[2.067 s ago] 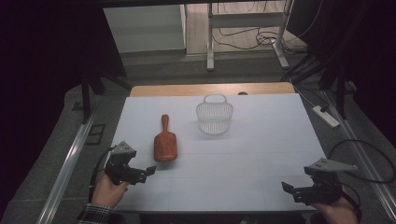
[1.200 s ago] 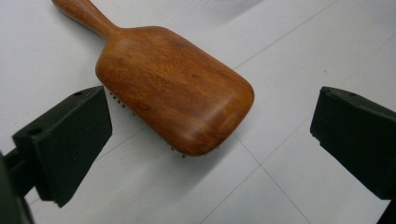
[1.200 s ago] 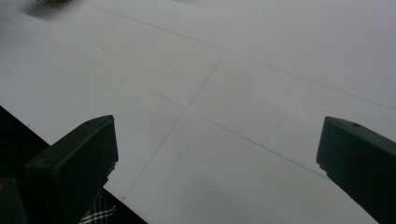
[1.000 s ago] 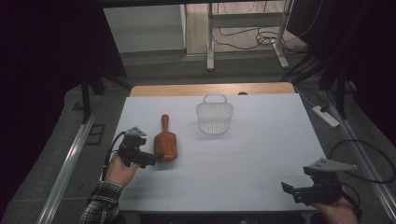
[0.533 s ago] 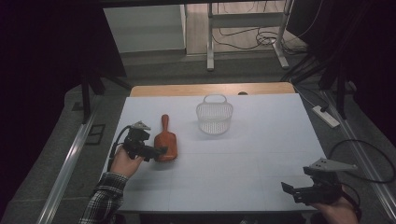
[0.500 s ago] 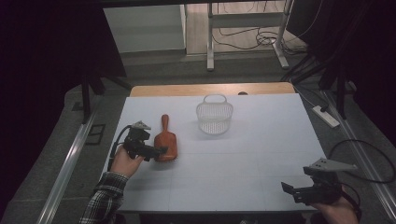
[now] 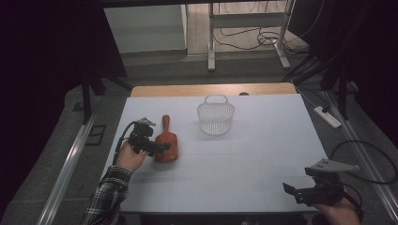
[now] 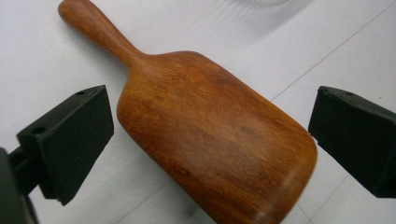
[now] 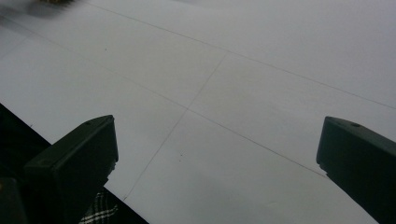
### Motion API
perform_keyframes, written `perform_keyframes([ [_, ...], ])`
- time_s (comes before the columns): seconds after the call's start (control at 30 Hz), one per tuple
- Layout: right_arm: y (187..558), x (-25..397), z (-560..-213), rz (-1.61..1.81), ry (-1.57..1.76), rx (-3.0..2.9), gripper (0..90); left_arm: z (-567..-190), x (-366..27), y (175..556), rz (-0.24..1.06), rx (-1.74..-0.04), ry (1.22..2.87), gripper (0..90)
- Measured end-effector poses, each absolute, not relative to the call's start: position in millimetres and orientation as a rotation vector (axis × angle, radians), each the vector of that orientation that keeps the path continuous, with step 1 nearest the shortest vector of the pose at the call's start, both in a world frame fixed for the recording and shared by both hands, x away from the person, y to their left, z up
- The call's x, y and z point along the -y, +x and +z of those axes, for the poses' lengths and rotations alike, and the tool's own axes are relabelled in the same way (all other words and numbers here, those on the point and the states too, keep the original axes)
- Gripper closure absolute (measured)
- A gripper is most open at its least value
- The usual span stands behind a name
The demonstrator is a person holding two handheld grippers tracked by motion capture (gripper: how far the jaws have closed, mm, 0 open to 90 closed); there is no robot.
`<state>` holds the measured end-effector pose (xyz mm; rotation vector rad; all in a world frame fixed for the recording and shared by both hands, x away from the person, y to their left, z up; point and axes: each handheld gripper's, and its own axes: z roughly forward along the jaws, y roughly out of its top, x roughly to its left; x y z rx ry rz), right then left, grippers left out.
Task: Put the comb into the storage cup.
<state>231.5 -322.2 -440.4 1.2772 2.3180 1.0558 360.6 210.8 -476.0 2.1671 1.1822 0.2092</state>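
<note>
The wooden scoop (image 8: 210, 144) lies flat on the white table (image 7: 244, 173), its broad bowl between the left gripper (image 8: 210, 140)'s wide-open fingers (image 8: 70, 140), handle beyond them. Stiff, light, smooth-sided, it likely grips best across the bowl. The right gripper (image 9: 215, 172) idles agape.

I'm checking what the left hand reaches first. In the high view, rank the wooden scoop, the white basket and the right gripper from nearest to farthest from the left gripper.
1. wooden scoop, right at the left gripper.
2. white basket, farther back, mid-table.
3. right gripper, near right corner.
</note>
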Motion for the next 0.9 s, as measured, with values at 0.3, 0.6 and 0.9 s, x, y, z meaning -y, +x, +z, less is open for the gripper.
perform_keyframes([
  [0.3, 231.4, 322.1, -440.4, 1.055, 1.276, -2.319, 0.0, -477.7, -206.3, 370.9, 0.201, -1.185, 2.163, 1.2],
  [0.6, 231.5, 322.1, -440.4, 1.056, 1.275, -2.321, 0.0, -477.2, -206.2, 382.5, 0.215, -1.197, 2.143, 1.5],
  [0.9, 231.8, 322.1, -440.6, 1.057, 1.275, -2.325, 0.0, -477.8, -198.5, 397.7, 0.253, -1.176, 2.167, 1.6],
])
